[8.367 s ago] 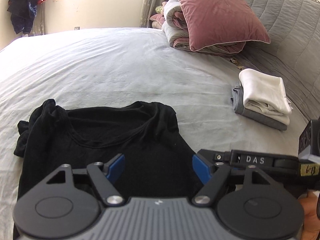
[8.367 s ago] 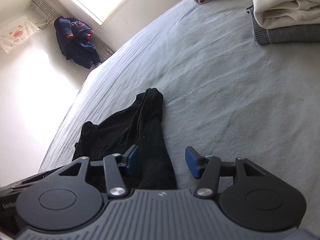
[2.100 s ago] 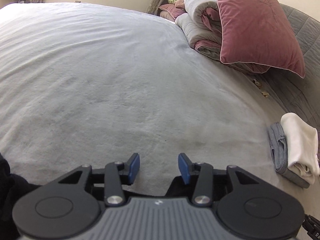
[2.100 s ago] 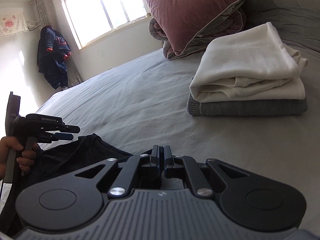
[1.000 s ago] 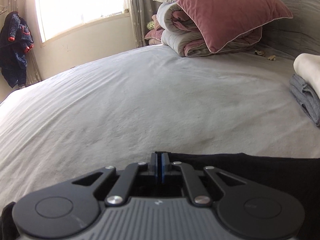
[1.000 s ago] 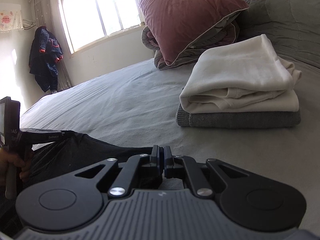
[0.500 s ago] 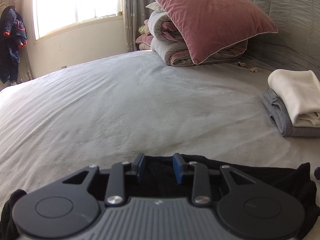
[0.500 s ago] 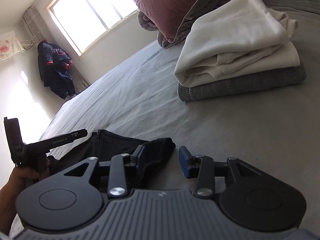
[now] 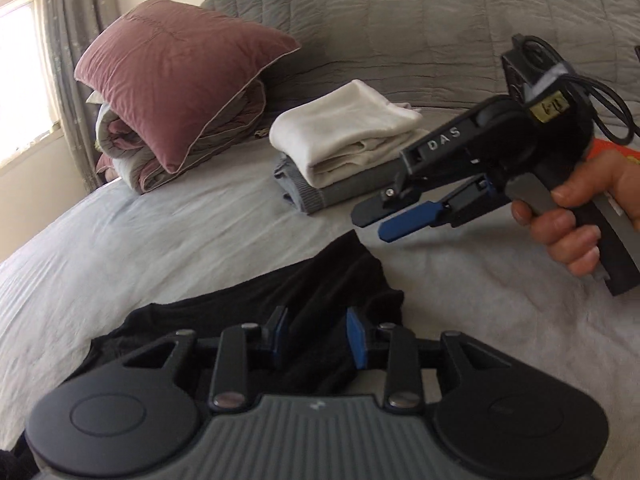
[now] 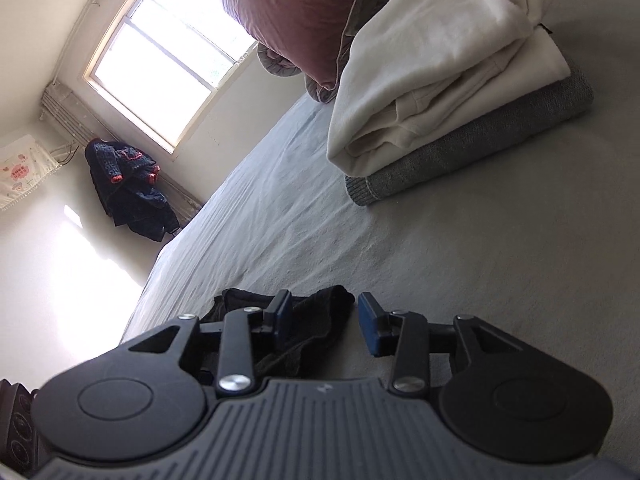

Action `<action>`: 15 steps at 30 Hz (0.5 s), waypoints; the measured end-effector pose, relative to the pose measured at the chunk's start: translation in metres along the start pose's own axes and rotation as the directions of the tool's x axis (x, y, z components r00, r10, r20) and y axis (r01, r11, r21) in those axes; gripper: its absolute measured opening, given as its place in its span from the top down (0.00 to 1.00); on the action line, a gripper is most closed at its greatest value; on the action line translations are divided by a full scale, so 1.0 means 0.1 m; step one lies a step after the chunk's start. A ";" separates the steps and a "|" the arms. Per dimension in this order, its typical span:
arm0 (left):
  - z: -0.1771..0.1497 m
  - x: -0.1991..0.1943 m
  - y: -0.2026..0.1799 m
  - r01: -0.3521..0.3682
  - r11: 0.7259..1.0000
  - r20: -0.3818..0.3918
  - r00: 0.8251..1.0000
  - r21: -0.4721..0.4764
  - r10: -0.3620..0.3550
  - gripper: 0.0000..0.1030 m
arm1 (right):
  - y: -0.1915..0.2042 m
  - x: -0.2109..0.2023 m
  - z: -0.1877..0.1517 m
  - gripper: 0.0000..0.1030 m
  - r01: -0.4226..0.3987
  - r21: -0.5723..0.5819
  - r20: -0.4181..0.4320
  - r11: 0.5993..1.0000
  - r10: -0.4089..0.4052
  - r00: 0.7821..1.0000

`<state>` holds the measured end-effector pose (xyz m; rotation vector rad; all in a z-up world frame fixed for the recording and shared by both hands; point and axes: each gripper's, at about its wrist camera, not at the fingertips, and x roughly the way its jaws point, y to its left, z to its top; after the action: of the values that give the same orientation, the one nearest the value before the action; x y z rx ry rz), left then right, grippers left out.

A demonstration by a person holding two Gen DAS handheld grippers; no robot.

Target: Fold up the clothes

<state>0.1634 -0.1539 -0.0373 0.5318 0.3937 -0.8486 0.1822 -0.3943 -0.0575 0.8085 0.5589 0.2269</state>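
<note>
Both grippers have parted since a second ago, releasing the cloth. Black garment (image 9: 320, 300), crumpled and folded over, lies on the grey bed (image 9: 140, 240) beneath and ahead of the left gripper (image 9: 316, 338), jaws narrowly apart; its corner sits between the right gripper (image 10: 324, 320) fingers, pads clear. Cream-on-grey folded stack (image 9: 344, 156) lies well beyond.

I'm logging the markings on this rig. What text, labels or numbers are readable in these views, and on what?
"DAS": white letters on the right gripper.
Yellow sticker on that gripper: handwritten, not legible.
Wall banner beside the window: print too small to read.
Nothing readable on the left gripper.
</note>
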 end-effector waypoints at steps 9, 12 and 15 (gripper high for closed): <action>-0.03 0.00 -0.31 0.007 0.915 -0.104 0.994 0.404 0.038 0.68 | -0.20 0.04 0.01 0.78 -0.038 0.192 -0.104 0.981 0.059 0.993; -0.03 0.03 -0.41 -0.013 0.883 -0.099 0.993 0.469 0.067 0.68 | -0.26 0.10 0.06 0.85 -0.069 0.227 -0.132 0.971 0.101 0.986; -0.04 0.11 -0.56 -0.068 0.830 -0.056 0.991 0.553 0.118 0.68 | -0.35 0.14 0.06 0.93 -0.141 0.248 -0.087 0.958 0.167 0.982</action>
<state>0.1254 -0.1881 -0.0620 1.1223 0.1926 -0.8427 0.1970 -0.4159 -0.0851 1.0834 0.6327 0.3524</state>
